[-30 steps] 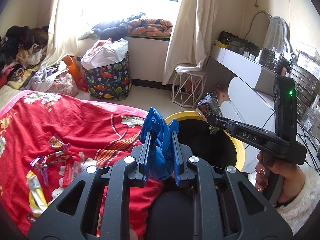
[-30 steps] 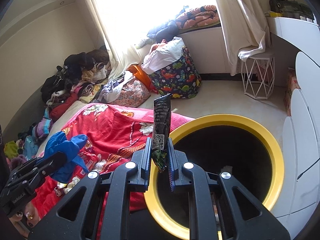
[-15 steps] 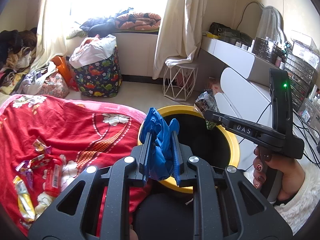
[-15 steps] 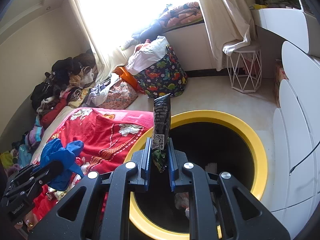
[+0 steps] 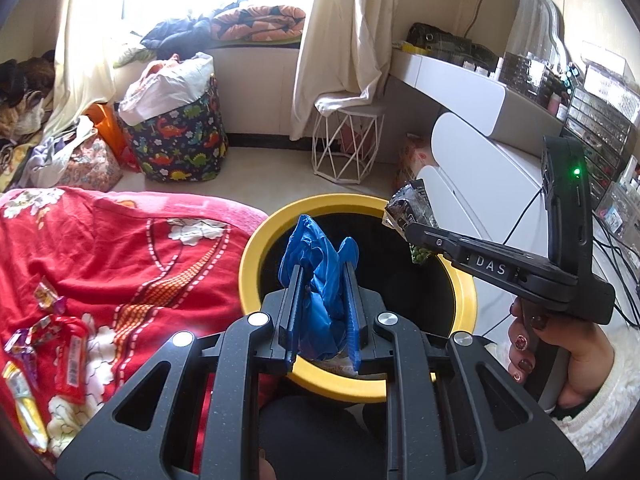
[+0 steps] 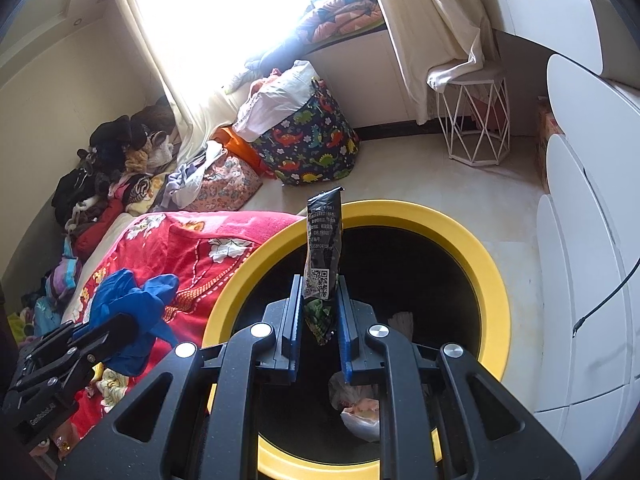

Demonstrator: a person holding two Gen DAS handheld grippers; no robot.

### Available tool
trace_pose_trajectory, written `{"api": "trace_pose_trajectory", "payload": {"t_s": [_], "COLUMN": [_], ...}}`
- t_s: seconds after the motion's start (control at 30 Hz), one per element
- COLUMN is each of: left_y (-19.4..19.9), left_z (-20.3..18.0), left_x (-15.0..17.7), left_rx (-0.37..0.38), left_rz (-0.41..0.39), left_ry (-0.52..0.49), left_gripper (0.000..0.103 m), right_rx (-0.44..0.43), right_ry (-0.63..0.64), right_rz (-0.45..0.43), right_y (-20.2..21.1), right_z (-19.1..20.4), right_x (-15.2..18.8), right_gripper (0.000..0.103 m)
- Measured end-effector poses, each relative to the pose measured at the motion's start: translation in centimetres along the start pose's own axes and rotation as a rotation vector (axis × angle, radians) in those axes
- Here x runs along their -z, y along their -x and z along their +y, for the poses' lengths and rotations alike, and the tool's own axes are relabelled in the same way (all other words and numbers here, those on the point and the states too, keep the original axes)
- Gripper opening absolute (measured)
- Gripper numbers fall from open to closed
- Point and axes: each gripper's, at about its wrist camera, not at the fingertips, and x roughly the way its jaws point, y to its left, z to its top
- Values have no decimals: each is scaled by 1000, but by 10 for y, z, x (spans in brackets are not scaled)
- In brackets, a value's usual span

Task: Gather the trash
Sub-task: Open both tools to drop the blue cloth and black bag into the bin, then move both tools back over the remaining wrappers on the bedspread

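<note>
The left gripper (image 5: 322,300) pinches a blue glove (image 5: 316,276) over the bin (image 5: 256,256) rim's near edge; the right gripper (image 6: 318,312), nearly closed, holds a wrapper (image 6: 322,248) above the opening. Dropped now, the glove might catch the rim and slide onto the bed (image 5: 100,248).

A crumpled blue glove (image 5: 320,276) and an upright black snack wrapper (image 6: 322,256) hang over the yellow-rimmed bin (image 6: 486,264), which already holds scraps.

A lived-in home bedroom: a red floral bedspread (image 5: 100,248) at left, curtained window (image 5: 344,40) far off, white dressing table (image 5: 460,80) at right.
</note>
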Motion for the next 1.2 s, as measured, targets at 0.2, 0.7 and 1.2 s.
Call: {"api": "trace_pose_trajectory", "payload": {"t_s": [0.2, 0.7, 1.2], "left_y": [-19, -18, 15], "left_z": [-8, -5, 19], "left_x": [-2, -6, -2], "left_rx": [9, -9, -86], "left_rz": [31, -3, -56], "left_ry": [-1, 66, 129], "left_gripper": [13, 87, 92], "right_rx": [2, 43, 30], "right_ry": [-27, -91, -37], "right_rz": [12, -22, -47], "right_y": [-3, 3, 7], "right_z": [-12, -28, -4], "right_x": [3, 3, 3], "right_gripper": [17, 56, 70]}}
